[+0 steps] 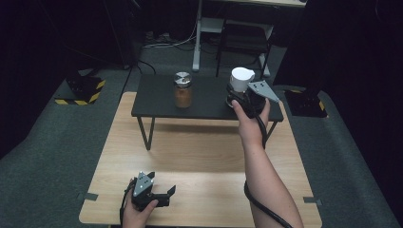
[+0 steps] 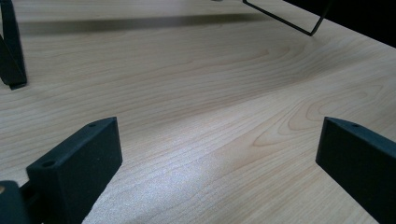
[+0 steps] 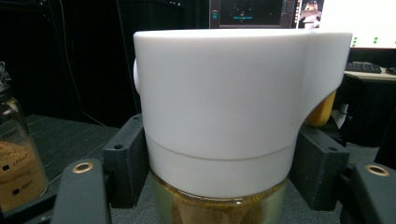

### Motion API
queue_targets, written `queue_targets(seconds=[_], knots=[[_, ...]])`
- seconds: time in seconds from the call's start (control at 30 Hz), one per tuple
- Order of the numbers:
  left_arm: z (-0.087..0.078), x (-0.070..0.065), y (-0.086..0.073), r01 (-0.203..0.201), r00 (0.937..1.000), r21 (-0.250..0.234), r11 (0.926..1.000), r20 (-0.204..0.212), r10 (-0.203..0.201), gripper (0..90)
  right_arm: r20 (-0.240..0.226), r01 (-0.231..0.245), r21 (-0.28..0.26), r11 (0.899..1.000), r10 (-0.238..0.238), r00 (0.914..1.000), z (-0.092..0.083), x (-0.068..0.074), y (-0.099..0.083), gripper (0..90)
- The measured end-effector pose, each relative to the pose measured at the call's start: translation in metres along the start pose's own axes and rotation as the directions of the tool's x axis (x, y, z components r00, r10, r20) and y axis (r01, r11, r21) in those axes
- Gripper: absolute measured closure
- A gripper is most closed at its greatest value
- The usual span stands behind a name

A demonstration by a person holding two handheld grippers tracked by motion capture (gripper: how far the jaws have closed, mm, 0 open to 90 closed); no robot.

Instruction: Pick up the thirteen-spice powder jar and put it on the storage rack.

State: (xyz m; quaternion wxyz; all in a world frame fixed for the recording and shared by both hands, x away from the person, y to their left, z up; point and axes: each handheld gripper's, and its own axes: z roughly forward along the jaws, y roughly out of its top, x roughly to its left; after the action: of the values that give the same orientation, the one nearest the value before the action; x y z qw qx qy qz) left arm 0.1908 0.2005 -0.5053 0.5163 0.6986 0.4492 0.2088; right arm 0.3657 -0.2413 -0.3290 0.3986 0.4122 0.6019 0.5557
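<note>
— Held what, on the right?

— Clamped on a glass jar with a tall white plastic lid (image 3: 233, 112), brownish contents below the lid. Right gripper (image 1: 243, 100) closed as far as the jar allowed, one black pad (image 3: 126, 158) pressed to each flank just under the lid. Stood upright, long axis vertical, at the right end of the low black shelf (image 1: 157, 102), near its front edge. Impossible to tell whether resting on the shelf or lifted just clear.

— And the neighbour?

— Second glass jar with a shiny metal lid (image 1: 183, 90), brown powder inside, left of centre on the same shelf, nearer the back edge. Well apart from the held one, off to the left as seen along the right gripper's jaws (image 3: 14, 154).

— Left side?

— Left gripper (image 1: 161, 192) low at the front left corner of the light wooden table (image 1: 199, 156), jaws wide apart, nothing between them, bare wood grain ahead (image 2: 210, 116). Far from both jars.

— So the next move hung on what?

— Probably on the upright axis: straight up off the shelf or straight down onto it, with the right hand already on the jar and by far the nearer. Tilt likely the main risk, given a grip so high on the body.
</note>
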Motion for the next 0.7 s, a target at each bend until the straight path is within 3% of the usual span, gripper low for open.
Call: queue_targets(seconds=[0.5,0.7], knots=[[0.0003,0.0010,0.0003,0.014,0.9999,0.001,0.9999,-0.002,-0.014,0.6,-0.009,-0.004,0.018,1.000,0.005,0.9999,0.0008,-0.0029,0.0051,30.5],[0.0000,0.0016,-0.0003,0.016,0.9999,-0.003,0.9999,0.001,-0.016,0.6,-0.018,-0.028,0.026,0.999,0.028,0.9994,0.0008,-0.0047,0.0080,22.6]])
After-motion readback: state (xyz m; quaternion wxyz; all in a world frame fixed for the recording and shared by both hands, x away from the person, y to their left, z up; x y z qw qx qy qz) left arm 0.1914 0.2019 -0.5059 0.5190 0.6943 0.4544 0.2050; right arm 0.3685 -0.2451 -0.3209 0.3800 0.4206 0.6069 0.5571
